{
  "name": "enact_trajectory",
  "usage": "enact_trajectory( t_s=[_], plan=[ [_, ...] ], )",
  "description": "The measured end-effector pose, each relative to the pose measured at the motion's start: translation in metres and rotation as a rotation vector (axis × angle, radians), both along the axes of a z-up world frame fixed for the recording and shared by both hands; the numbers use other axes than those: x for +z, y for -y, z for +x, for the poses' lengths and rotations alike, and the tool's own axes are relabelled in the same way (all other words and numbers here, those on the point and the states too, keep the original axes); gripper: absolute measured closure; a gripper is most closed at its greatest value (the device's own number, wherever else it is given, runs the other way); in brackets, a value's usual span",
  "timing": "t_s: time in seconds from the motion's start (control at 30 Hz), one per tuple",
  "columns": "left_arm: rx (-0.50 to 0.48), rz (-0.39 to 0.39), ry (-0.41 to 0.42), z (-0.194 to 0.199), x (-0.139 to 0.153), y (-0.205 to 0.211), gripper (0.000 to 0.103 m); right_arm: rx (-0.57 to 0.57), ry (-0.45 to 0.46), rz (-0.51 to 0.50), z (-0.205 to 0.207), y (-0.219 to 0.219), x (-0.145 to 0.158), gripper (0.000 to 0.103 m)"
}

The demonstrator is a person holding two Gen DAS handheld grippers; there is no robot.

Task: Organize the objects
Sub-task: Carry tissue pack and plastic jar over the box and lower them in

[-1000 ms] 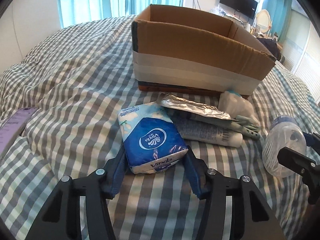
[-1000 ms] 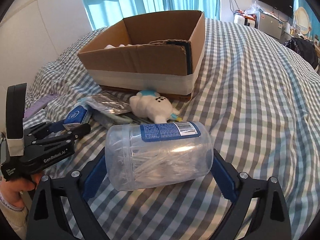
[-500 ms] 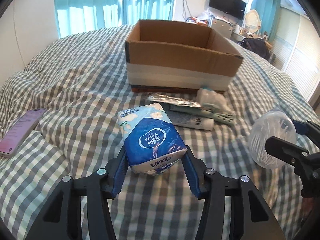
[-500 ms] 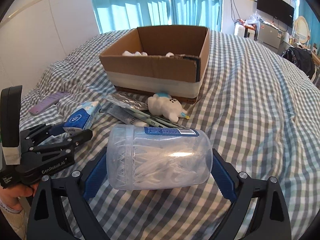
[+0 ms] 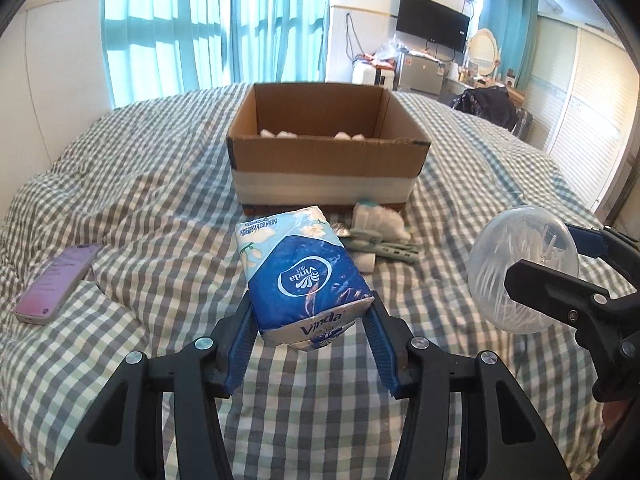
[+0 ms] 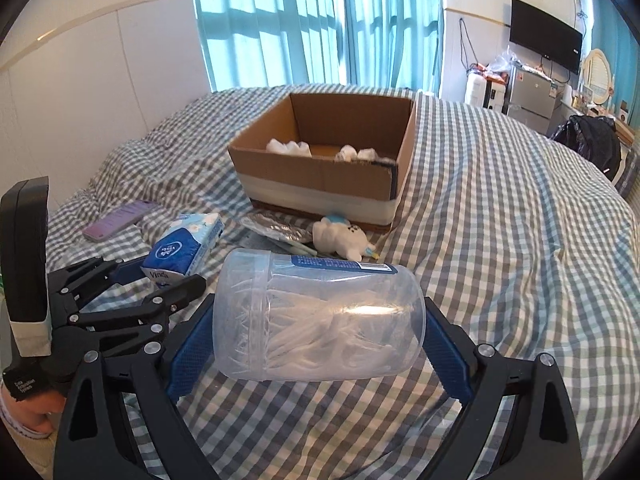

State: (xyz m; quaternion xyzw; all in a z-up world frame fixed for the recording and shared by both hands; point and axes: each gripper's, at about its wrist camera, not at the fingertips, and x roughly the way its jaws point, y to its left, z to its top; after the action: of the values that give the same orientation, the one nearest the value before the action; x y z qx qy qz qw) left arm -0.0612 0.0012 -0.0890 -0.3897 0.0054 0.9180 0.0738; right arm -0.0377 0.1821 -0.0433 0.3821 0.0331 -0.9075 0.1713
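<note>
Left gripper (image 5: 310,320) squeezes blue-and-white soft tissue pack (image 5: 300,270) by near end; pack held up above grey-and-white checked bed cover (image 5: 160,200), long side pointing away toward open brown cardboard box (image 5: 326,164).

Right gripper (image 6: 316,334) squeezes clear plastic jar of white sticks (image 6: 320,320); jar lies sideways, long side running finger to finger, lid end left.

White fluffy balls (image 6: 288,146) inside box.

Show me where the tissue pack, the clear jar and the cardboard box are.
tissue pack (image 5: 306,276): left wrist view, blue logo face.
clear jar (image 6: 332,320): right wrist view, side wall.
cardboard box (image 5: 326,158): left wrist view, front wall.
</note>
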Motion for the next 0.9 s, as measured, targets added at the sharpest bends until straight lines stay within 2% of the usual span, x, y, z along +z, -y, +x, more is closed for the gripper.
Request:
enact_trajectory(
  t_s=[0.23,0.47,0.77,0.9],
  plan=[
    [-0.003,0.007,-0.057,0.000,0.026,-0.003,0.050,0.006,-0.053,-0.004,0.004,0.000,0.023,0.010],
    [-0.021,-0.013,-0.121,-0.019,0.051,-0.008,0.050,0.012,-0.113,-0.026,-0.004,-0.003,0.046,0.010],
    [-0.038,-0.017,-0.180,-0.058,0.083,-0.014,0.050,0.015,-0.185,-0.024,-0.041,-0.001,0.079,0.010],
    [-0.034,-0.017,-0.203,-0.078,0.094,-0.014,0.050,-0.006,-0.213,-0.052,-0.063,-0.005,0.094,0.010]
  ],
)
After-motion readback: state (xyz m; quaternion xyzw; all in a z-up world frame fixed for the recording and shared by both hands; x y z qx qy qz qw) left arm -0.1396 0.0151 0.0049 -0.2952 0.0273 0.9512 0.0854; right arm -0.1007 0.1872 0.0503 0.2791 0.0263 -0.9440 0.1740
